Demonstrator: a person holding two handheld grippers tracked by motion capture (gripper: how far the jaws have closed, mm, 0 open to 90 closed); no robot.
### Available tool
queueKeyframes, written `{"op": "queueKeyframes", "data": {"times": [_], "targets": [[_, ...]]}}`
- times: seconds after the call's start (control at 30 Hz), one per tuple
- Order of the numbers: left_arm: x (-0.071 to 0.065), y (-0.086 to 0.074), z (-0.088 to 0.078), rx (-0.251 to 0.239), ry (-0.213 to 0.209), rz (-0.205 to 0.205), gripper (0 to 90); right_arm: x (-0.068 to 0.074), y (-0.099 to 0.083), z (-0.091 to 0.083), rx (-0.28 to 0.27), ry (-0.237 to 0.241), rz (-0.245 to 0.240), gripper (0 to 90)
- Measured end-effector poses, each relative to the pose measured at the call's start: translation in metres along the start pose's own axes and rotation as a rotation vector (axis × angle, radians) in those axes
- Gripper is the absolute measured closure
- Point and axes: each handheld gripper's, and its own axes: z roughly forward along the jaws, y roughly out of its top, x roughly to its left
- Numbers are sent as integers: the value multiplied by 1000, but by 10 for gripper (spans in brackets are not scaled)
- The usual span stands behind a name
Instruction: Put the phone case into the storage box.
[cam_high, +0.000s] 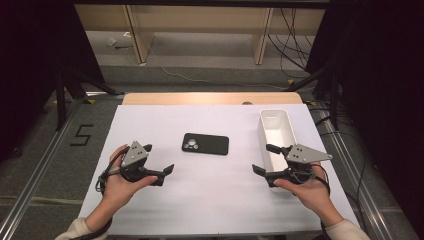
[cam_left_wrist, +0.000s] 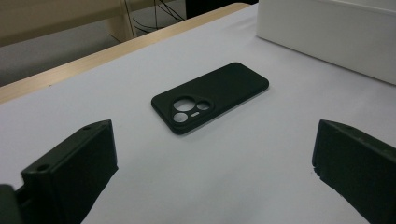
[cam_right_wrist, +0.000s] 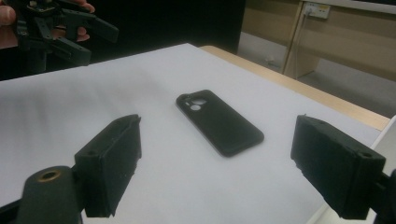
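High view is showing both grippers, left gripper (cam_high: 160, 161) and right gripper (cam_high: 264, 159), hanging with jaws apart either side of the centre-frame phone case (cam_high: 205, 144), which is wanting a square, low approach across its short edges on the bench (cam_high: 210, 190).

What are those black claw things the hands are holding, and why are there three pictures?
They are grippers: squeeze tools with two jaws, one in each of a person's hands. One picture looks down from above the table. There you see the left gripper, the right gripper, a black phone case lying between them on the white table, and a white box at the right. The other two pictures come from small cameras riding on each gripper, both looking at the case. Both grippers are open and hold nothing.
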Motion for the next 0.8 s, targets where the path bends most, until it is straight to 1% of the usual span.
{"op": "queueKeyframes", "data": {"times": [0.17,0.23,0.3,0.37,0.43,0.5,0.57,0.6,0.63,0.7,0.8], "targets": [[0,0,-1,-4,3,0,0,1,0,2,9,-5,2,179],[0,0,-1,-4,4,-2,0,2,0,3,10,-6,2,209],[0,0,-1,-2,3,-2,0,3,2,5,8,-10,8,277],[0,0,0,-3,6,-4,0,4,5,9,17,-13,10,402],[0,0,0,-3,7,-5,0,6,8,15,30,-34,11,562],[0,0,0,-1,6,-9,0,7,11,24,55,-49,19,671],[0,-1,1,2,7,-4,0,7,14,33,68,-61,27,779],[0,-1,1,2,7,-4,0,7,14,33,68,-61,27,779],[0,-1,1,3,7,-6,0,7,17,42,90,-86,38,861],[1,-1,1,3,6,-6,0,7,20,50,103,-86,77,900],[0,-1,2,3,3,-10,0,9,24,64,140,-111,112,900]]}}
